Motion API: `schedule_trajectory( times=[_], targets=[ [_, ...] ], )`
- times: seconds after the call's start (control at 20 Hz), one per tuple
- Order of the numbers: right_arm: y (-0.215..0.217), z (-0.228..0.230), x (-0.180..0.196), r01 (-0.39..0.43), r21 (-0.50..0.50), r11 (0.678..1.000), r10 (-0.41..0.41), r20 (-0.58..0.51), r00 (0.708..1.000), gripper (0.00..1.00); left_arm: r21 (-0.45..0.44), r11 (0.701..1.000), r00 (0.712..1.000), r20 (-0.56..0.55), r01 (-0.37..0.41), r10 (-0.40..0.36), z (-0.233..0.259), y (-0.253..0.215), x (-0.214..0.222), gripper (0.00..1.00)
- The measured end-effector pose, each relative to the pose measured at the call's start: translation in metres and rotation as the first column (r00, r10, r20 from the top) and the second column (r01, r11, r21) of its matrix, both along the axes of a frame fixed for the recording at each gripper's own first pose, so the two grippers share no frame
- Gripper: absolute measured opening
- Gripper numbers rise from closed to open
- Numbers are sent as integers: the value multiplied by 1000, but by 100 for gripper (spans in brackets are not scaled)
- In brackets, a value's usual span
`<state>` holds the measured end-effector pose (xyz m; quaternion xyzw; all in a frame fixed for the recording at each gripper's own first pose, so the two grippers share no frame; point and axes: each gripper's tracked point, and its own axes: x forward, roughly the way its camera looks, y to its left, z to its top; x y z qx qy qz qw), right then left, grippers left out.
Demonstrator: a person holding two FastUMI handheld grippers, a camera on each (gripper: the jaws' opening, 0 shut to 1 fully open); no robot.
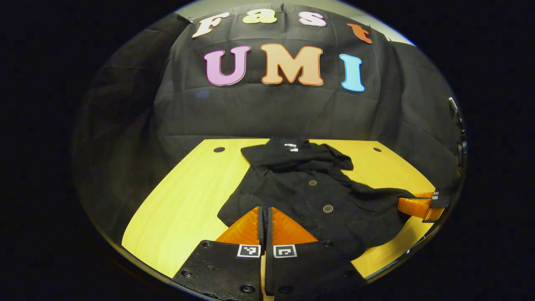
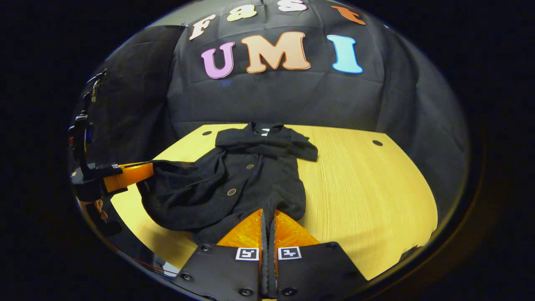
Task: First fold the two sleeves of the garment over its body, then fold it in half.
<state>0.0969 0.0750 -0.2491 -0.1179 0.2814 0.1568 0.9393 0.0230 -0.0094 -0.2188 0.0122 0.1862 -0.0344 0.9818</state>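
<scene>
With sleeves already folded across body, black garment (image 1: pixel 309 192) lies on wooden table (image 1: pixel 188 209); left gripper (image 1: pixel 265 215) and right gripper (image 2: pixel 267 221) each pinch hem corner, half-fold pending.

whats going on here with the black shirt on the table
A person is folding a black buttoned garment on a yellow wooden table, with a handheld gripper in each hand. The sleeves look already folded across the chest near the collar. The left gripper and the right gripper both have their fingers closed at the garment's near hem, apparently pinching the fabric. The hem looks lifted and bunched, so the fold in half seems to be starting, not yet done.
</scene>
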Motion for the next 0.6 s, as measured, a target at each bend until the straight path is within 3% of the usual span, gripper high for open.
schedule_trajectory(
  times=[0.25,0.4,0.6],
  targets=[
    [11,42,43,-23,41,999,21,51,998,2,-1,1000,996,82,-27,27,41,6,43,0],
    [15,59,78,-11,44,999,8,69,998,2,-54,998,993,111,-39,45,56,8,78,0],
    [25,71,131,42,59,997,-47,77,996,2,-53,999,990,137,-2,10,63,10,136,0]
  ],
)
